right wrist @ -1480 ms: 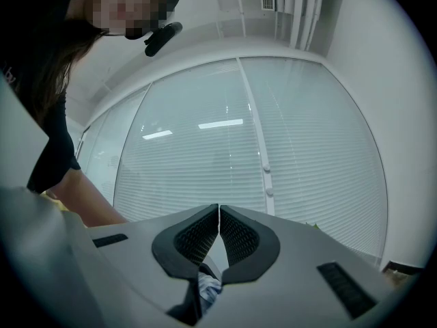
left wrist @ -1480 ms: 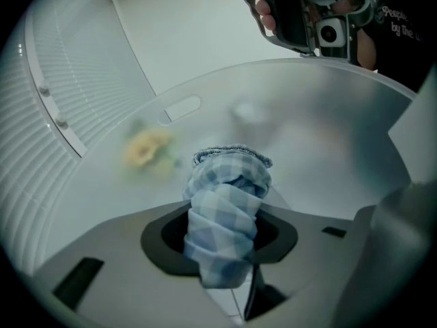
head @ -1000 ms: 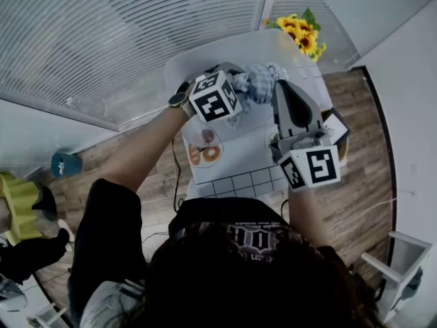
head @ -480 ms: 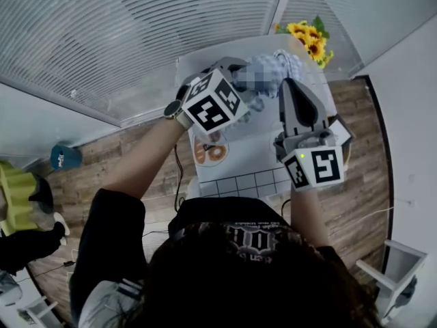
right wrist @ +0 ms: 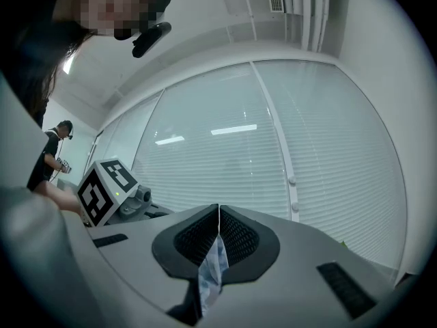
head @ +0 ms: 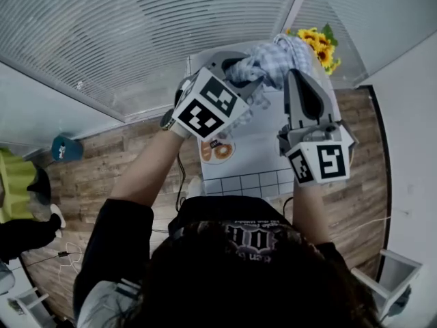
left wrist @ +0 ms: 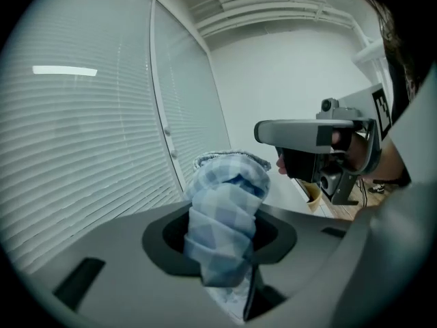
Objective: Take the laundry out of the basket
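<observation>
A blue-and-white checked cloth (head: 274, 59) hangs in the air between my two grippers, above the far end of the white table (head: 254, 157). My left gripper (head: 240, 74) is shut on a thick bunched fold of the checked cloth (left wrist: 227, 219). My right gripper (head: 296, 78) is shut on a thin edge of the checked cloth (right wrist: 212, 268), its ribbed pads (right wrist: 237, 234) almost meeting. In the left gripper view the right gripper (left wrist: 308, 132) shows just beyond the cloth. A tan basket rim (left wrist: 313, 193) peeks out under it; the basket is mostly hidden in the head view.
Sunflowers (head: 321, 44) stand at the table's far right corner. A plate with orange rings (head: 219, 149) lies on the table's left side, and a gridded sheet (head: 250, 182) lies along its near edge. Slatted blinds (head: 123, 39) cover the window behind. A teal object (head: 64, 147) sits on the wooden floor.
Both grippers have risen and moved away from me with the checked cloth, which now hangs higher between them near the sunflowers.
</observation>
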### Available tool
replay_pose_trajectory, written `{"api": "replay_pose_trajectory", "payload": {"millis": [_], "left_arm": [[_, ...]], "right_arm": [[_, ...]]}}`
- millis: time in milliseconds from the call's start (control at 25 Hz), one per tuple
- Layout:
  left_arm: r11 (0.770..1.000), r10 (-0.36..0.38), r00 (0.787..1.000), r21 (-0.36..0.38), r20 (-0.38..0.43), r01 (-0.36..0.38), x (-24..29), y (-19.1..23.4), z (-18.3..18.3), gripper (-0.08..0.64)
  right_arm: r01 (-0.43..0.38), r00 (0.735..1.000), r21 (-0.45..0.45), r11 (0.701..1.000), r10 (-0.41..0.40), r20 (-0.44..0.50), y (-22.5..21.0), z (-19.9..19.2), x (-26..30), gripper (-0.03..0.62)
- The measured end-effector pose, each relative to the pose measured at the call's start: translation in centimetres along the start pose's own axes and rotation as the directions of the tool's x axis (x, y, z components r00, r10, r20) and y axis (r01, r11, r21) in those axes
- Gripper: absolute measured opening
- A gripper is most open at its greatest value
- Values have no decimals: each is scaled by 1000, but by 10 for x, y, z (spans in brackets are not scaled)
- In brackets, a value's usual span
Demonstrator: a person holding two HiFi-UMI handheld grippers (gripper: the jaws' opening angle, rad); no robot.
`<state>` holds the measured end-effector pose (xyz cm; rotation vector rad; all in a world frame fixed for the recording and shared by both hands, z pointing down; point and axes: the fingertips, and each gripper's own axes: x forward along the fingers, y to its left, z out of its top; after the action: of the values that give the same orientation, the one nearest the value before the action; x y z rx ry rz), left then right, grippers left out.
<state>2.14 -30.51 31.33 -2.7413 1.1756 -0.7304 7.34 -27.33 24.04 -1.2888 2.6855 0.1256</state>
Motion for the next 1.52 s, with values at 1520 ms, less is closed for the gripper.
{"api": "replay_pose_trajectory", "payload": {"millis": [1520], "left_arm": [[866,500,857,-51,125,-497,-252,88,44,138]], "right_arm": [[-390,903,-105,915,403,152,183,82,71,29]]}}
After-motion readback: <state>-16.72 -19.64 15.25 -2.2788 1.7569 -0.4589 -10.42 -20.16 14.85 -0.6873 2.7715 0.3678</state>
